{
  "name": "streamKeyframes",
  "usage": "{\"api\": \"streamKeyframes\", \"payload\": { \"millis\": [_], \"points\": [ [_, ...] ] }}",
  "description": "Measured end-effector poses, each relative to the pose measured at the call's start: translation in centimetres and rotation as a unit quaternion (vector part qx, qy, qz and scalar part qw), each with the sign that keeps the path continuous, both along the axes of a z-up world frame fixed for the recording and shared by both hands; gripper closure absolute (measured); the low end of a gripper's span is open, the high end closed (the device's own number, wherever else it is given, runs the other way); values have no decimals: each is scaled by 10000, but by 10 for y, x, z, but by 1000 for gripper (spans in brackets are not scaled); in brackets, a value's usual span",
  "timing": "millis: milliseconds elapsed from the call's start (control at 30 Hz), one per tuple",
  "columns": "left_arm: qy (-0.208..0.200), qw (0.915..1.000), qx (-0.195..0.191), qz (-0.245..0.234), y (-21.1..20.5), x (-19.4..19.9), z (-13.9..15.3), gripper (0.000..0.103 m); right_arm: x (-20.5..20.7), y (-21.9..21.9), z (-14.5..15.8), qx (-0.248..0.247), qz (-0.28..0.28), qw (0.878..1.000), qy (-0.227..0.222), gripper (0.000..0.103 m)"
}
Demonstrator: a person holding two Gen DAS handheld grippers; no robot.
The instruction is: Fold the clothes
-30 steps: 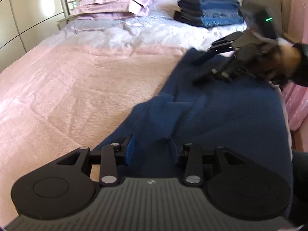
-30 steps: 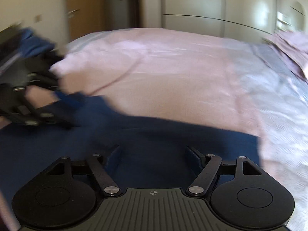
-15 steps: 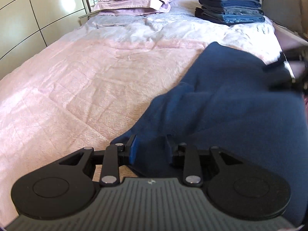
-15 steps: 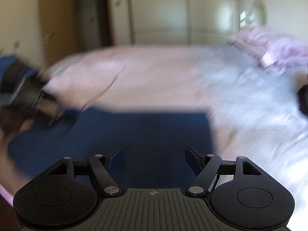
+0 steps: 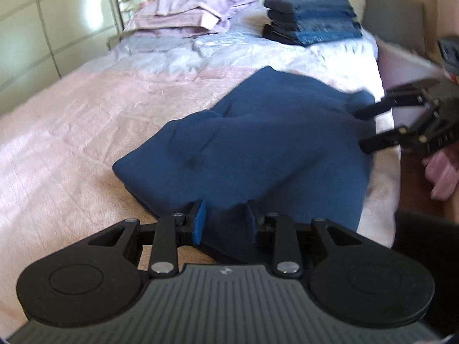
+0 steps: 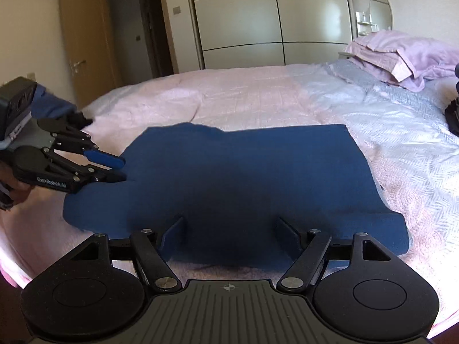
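Right tool [image 5: 364, 130] withdrew to navy garment [image 5: 258, 143] edge, open.

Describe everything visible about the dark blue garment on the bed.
The dark blue garment is a soft, matte, knit-looking cloth lying partly folded and rumpled on the pink bedspread. The left gripper pinches a bunched edge; the right gripper hangs open over the opposite edge.

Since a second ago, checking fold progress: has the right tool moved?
Yes. In the left wrist view, the right tool has moved off the blue garment to the bed's right edge.
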State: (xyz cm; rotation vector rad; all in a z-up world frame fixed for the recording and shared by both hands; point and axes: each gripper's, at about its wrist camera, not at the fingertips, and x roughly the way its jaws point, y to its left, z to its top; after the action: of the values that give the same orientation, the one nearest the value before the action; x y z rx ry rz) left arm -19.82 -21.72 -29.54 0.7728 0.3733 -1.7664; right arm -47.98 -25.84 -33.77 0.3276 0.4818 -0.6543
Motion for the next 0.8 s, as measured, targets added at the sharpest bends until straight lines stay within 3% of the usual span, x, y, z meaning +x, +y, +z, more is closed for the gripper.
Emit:
{"api": "streamKeyframes", "payload": {
  "millis": [200,267,367,433,500,667,800],
  "points": [
    [150,9991,-321,213,30,11,29,78,-3,15,19,-260,-97,9996,-20,29],
    [282,9990,-347,21,41,1,29,77,-2,21,20,-195,-53,9997,-138,29],
    [-47,9997,-226,-5,49,-12,8,78,6,24,19,25,92,9994,-321,29],
    [46,9996,-253,107,51,-9,6,78,14,19,13,291,139,9988,-367,29],
    [130,9992,-310,238,55,-5,12,78,18,19,15,286,89,9991,-284,29],
    [-110,9988,-344,325,65,-6,18,76,18,24,20,-5,150,9999,43,29],
    [-160,9986,-310,397,66,-5,14,76,10,21,10,121,42,9999,91,29]
  ]
}}
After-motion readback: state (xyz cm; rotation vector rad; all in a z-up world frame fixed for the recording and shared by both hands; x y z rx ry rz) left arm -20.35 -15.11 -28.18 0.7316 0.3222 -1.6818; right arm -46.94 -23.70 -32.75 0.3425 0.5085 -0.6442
